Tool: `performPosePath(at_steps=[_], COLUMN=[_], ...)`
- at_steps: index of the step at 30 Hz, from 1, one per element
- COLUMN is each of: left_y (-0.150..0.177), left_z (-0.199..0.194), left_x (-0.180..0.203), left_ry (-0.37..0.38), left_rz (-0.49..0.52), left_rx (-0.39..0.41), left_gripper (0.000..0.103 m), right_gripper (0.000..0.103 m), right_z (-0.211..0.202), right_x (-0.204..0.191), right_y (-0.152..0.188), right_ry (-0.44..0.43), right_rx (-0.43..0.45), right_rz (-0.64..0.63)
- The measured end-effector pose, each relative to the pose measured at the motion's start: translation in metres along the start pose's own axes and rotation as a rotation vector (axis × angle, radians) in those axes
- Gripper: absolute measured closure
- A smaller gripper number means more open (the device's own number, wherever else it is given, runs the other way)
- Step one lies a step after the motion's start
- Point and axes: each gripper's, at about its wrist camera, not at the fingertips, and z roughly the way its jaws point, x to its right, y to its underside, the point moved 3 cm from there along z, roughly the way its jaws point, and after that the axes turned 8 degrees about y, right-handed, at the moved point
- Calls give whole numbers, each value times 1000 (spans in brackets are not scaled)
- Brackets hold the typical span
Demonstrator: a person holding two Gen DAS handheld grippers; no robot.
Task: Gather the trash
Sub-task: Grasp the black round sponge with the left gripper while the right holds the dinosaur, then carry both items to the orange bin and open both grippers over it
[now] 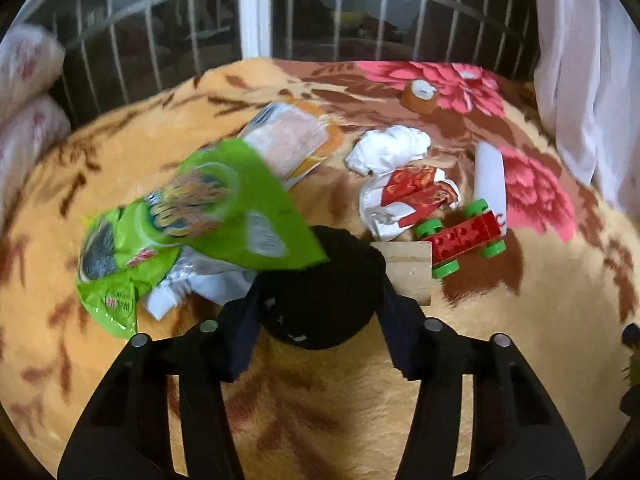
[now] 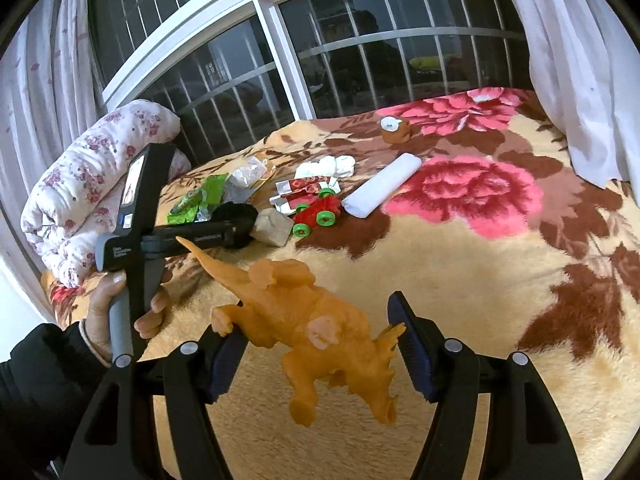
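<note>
A green snack wrapper (image 1: 192,224) lies crumpled on the floral blanket (image 1: 320,400), just left of my left gripper (image 1: 320,308). That gripper is open, with a black round object (image 1: 324,292) between its fingers. A clear orange-edged wrapper (image 1: 288,144), a crumpled white tissue (image 1: 388,148) and a red-white wrapper (image 1: 408,196) lie beyond. My right gripper (image 2: 316,352) is open around an orange toy dinosaur (image 2: 316,320) lying on the blanket. The trash pile (image 2: 224,196) shows far left in the right wrist view, with the left gripper (image 2: 236,224) over it.
A red toy car with green wheels (image 1: 460,240), a wooden block (image 1: 408,268), a white roll (image 1: 490,184) and a small brown tape-like roll (image 1: 420,94) lie on the blanket. A folded floral quilt (image 2: 88,184) sits left. Barred window (image 2: 360,52) and white curtain (image 2: 580,60) stand behind.
</note>
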Motion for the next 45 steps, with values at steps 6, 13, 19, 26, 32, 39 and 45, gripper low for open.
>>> performPosePath(at_steps=[6,13,19,26,32,39,45], left_y=[19,77,116,131,133,181,223], left_z=[-37,-112,-147,-146,-159,-176,-195], left_x=[3,19,26,7,48,50,51], left_ry=[51,113,162,353,370,378,231], left_rz=[-22,-7,-42,-232,-75,-68,-22], left_rx=[35,98,125,13,-10,23,37], left_gripper=[58,58,58,59,58,59,59], right_gripper=[36,36,36,36,36,36,36], right_z=[-2,-4,-9,-25,-41,-59,-75], right_x=[0,-9,-30,-39,-30,-30,-47], right_y=[0,7,18,28,39,62,88], right_ry=[6,4,-2,-31,-43,-12,-44], right_rx=[5,2,11,32,20,15,-16], right_rz=[-3,-30,-82,-62,18,-15,-19])
